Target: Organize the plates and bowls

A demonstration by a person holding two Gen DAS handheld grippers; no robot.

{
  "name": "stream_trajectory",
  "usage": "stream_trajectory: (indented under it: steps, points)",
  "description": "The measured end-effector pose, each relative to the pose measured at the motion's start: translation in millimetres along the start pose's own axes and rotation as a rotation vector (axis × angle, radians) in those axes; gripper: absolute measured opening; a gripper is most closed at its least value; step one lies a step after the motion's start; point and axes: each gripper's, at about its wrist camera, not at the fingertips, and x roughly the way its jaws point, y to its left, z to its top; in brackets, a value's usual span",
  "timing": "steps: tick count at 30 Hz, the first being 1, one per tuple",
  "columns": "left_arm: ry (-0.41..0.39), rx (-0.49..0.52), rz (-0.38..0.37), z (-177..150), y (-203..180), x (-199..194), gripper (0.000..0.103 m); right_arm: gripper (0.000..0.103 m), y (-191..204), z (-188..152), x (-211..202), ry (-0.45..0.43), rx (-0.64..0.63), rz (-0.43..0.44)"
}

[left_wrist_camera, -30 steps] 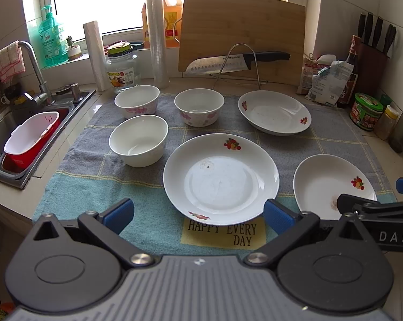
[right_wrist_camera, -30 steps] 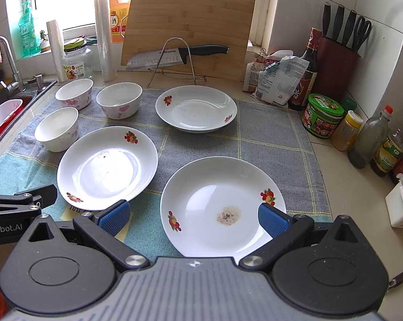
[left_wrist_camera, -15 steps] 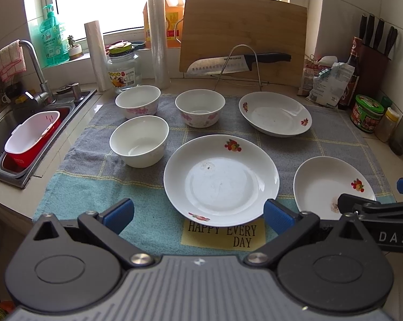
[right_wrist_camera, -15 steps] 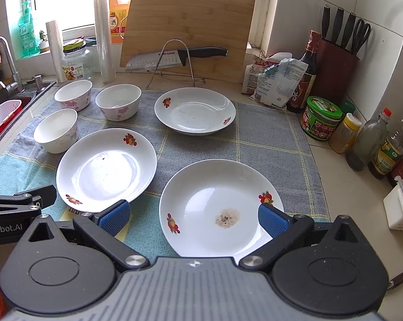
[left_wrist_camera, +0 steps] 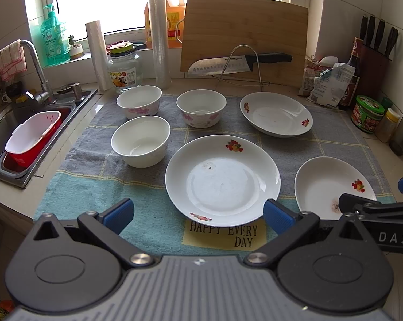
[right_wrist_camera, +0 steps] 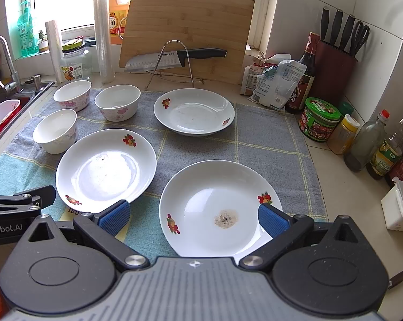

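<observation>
Three white plates with fruit prints lie on a grey-and-teal cloth: a middle plate [left_wrist_camera: 223, 180] [right_wrist_camera: 106, 167], a near right plate with a brown stain [right_wrist_camera: 220, 208] [left_wrist_camera: 332, 187], and a far plate [left_wrist_camera: 276, 113] [right_wrist_camera: 194, 111]. Three white bowls stand at the left: a plain one [left_wrist_camera: 140, 140] [right_wrist_camera: 55, 130] and two with pink flowers [left_wrist_camera: 139, 102] [left_wrist_camera: 201, 107]. My left gripper [left_wrist_camera: 198, 214] is open just short of the middle plate's near rim. Over the stained plate's near rim, my right gripper [right_wrist_camera: 193, 216] is open too. Neither holds anything.
A sink [left_wrist_camera: 27, 133] with a red-and-white basin is at the left. A cutting board [left_wrist_camera: 244, 37], a knife on a wire rack [left_wrist_camera: 239, 62], a jar and rolls stand behind. Bottles, a green-lidded jar [right_wrist_camera: 320, 123] and a knife block [right_wrist_camera: 335, 64] crowd the right side.
Both grippers have crept slightly forward toward the plates. Nothing on the cloth has moved.
</observation>
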Motion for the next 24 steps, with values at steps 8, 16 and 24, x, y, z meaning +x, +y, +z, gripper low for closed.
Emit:
stream_trajectory:
  steps: [8,16,24]
  points:
    - [0.002,-0.002,-0.003,0.5,1.1,-0.1,0.102,0.103,-0.3,0.9,-1.0,0.0,0.001,-0.002]
    - [0.0,-0.003,-0.01,0.7,5.3,0.7,0.102,0.103,5.9,1.5,-2.3,-0.002,-0.001,-0.018]
    - [-0.001,0.005,-0.03,2.2,11.0,3.6,0.102,0.103,10.1,2.0,-2.9,-0.006,-0.003,-0.03]
